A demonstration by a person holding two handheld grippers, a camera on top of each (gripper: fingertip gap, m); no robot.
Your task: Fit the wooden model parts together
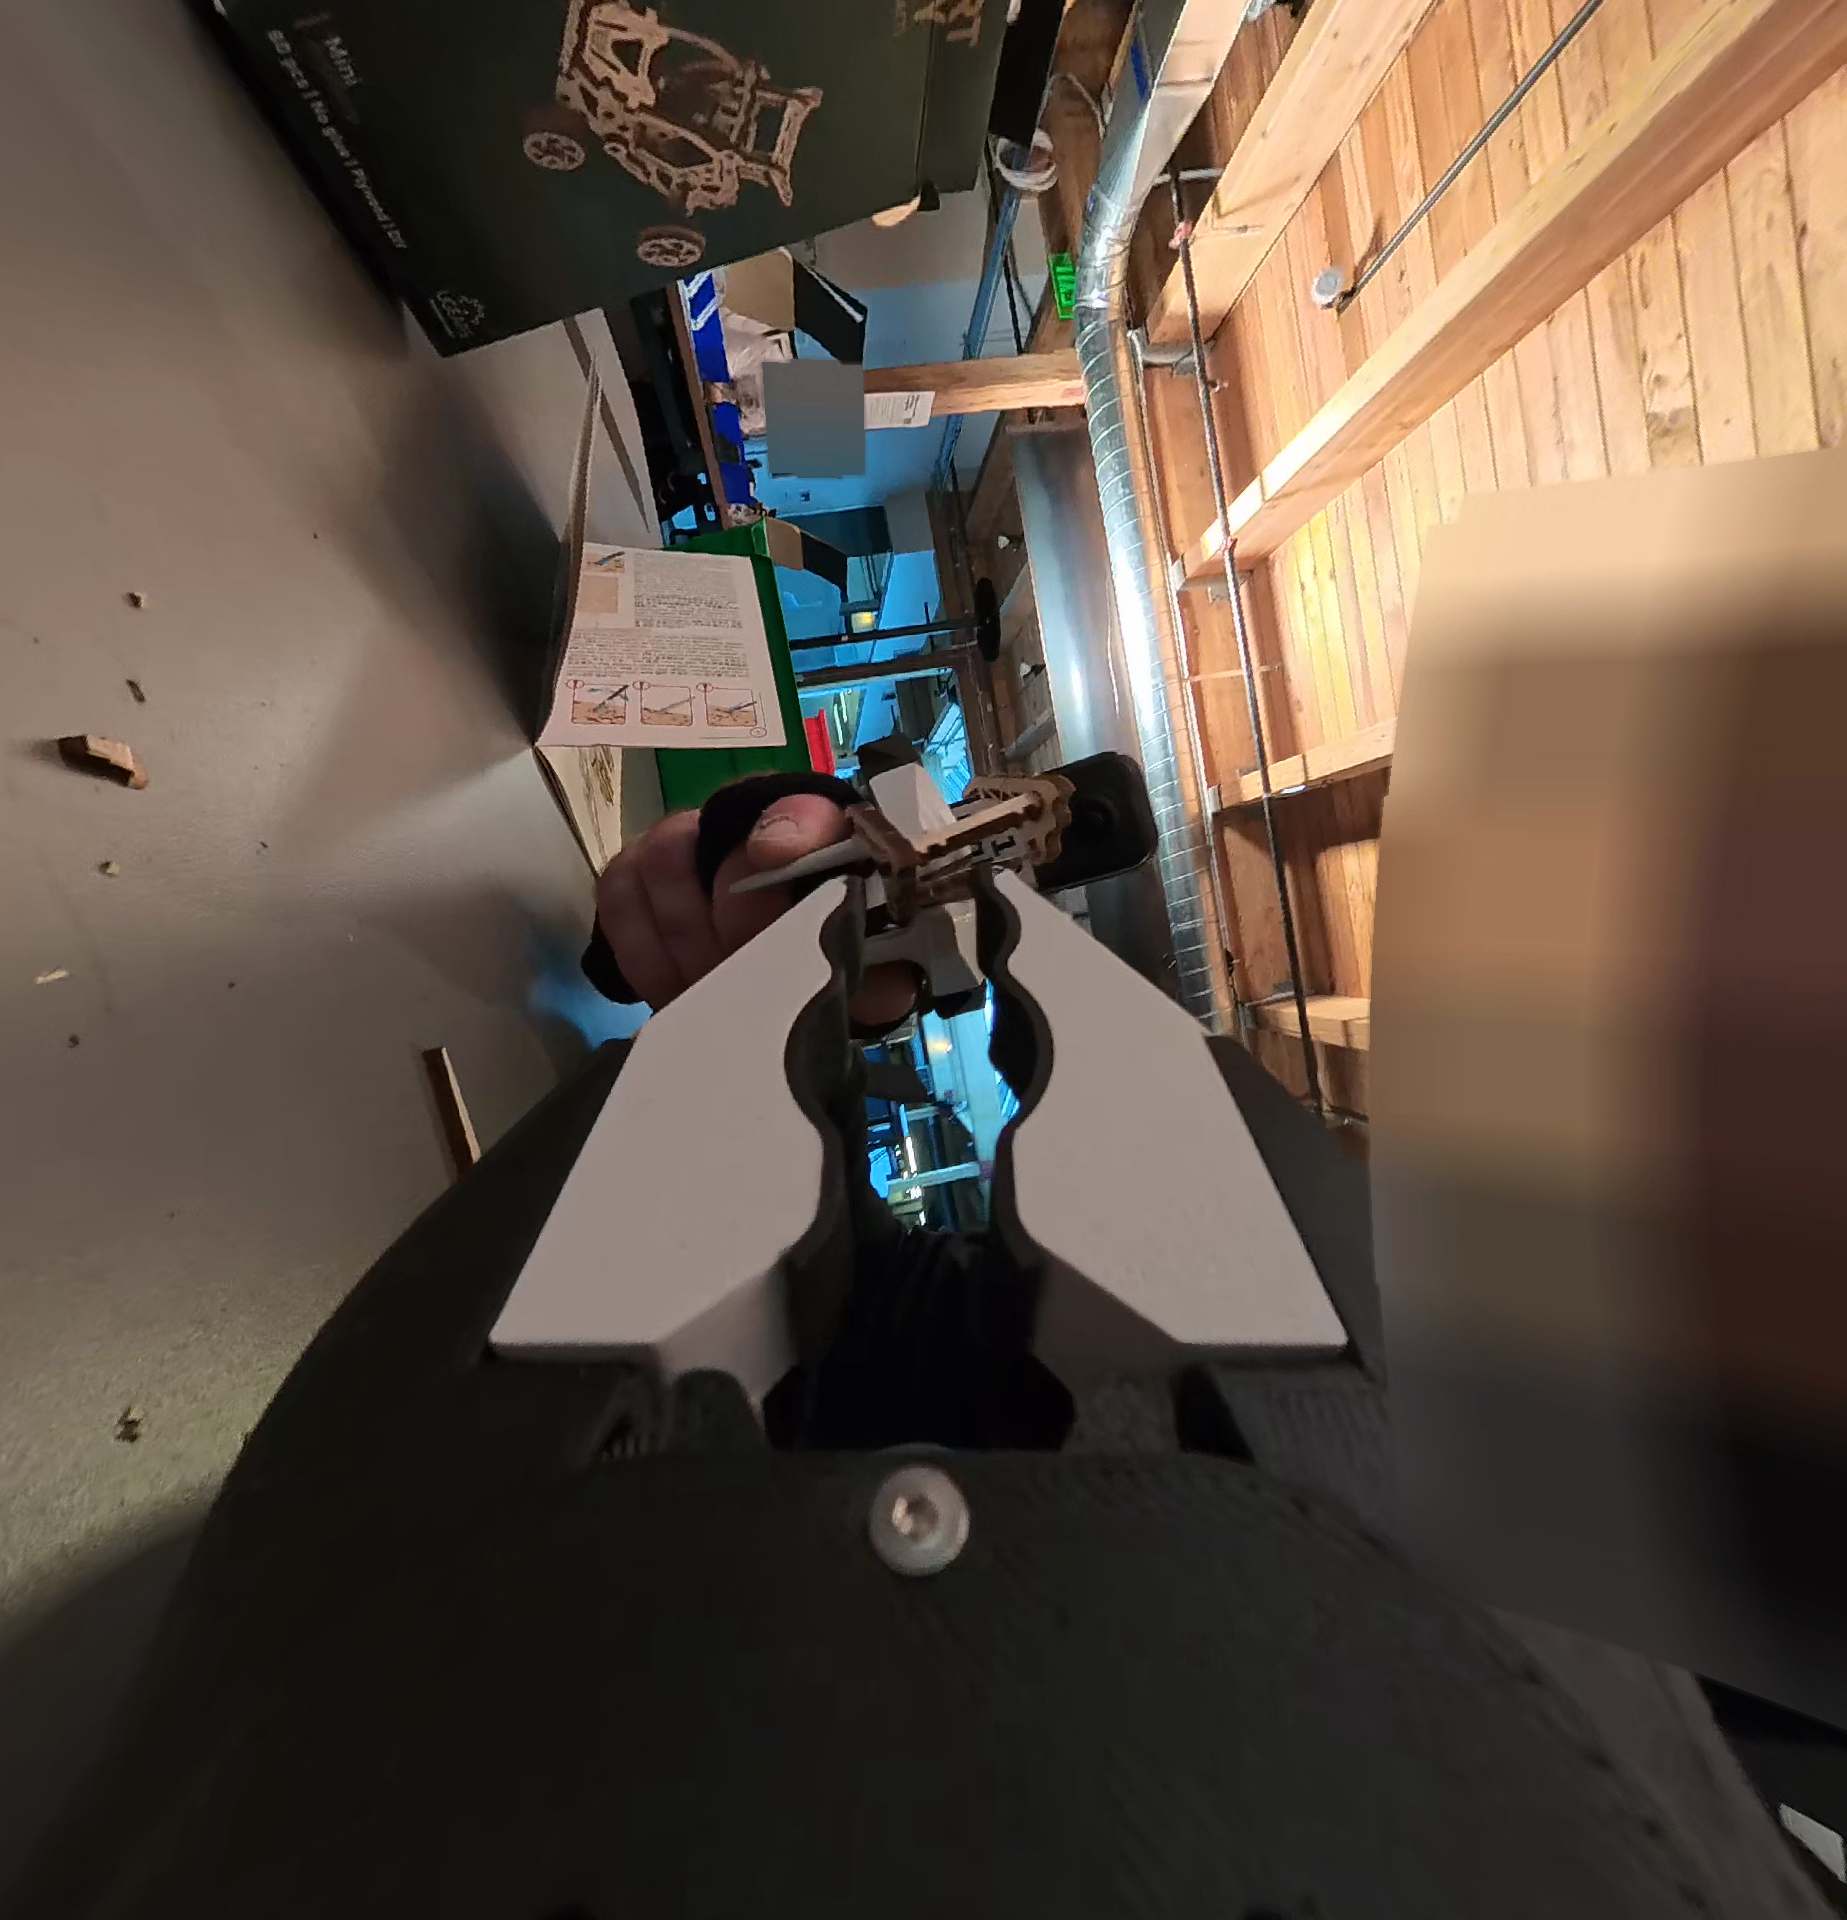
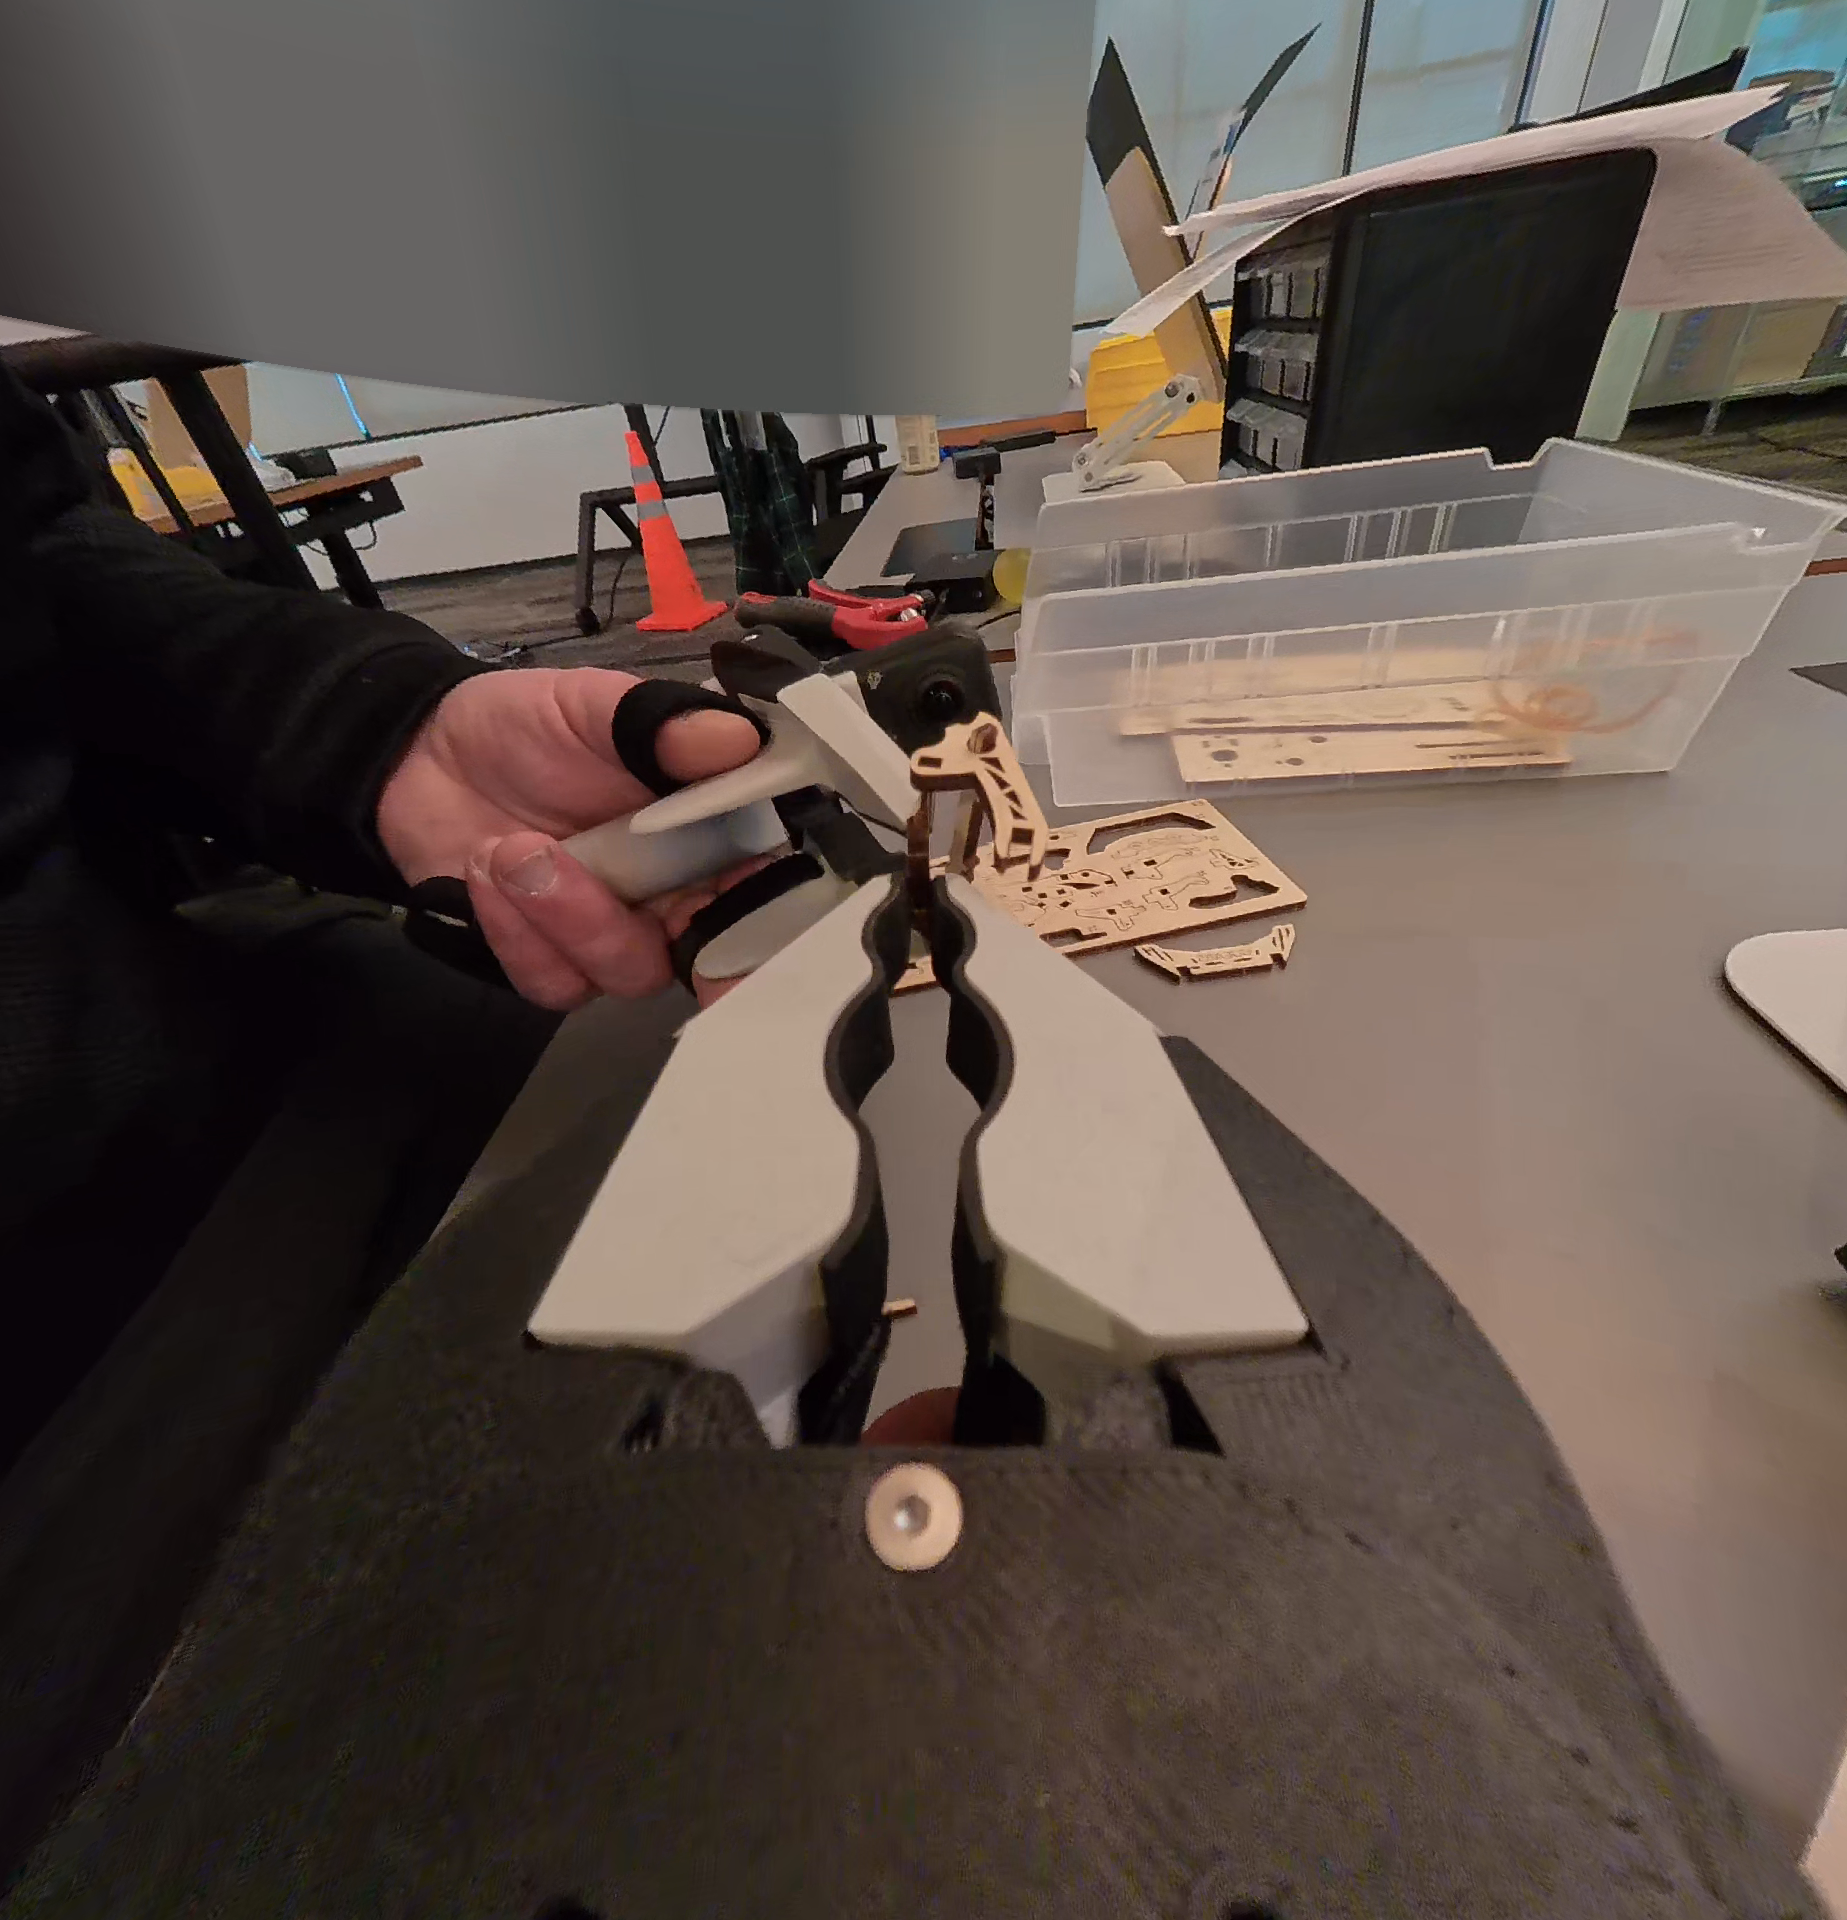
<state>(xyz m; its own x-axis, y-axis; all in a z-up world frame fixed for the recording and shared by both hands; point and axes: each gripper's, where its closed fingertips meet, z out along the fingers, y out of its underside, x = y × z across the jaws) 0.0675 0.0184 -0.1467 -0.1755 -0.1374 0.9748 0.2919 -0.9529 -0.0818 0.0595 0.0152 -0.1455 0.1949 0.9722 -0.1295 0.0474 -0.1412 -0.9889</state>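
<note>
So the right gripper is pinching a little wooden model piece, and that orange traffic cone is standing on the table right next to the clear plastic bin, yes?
Not quite. The right gripper does pinch the wooden model piece, but the orange traffic cone stands on the floor in the background, far from the clear plastic bin on the table. The right wrist view shows this.

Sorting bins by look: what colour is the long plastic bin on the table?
Clear, colourless plastic bin, with pale wooden sheets showing through; best seen in the right wrist view.
</note>
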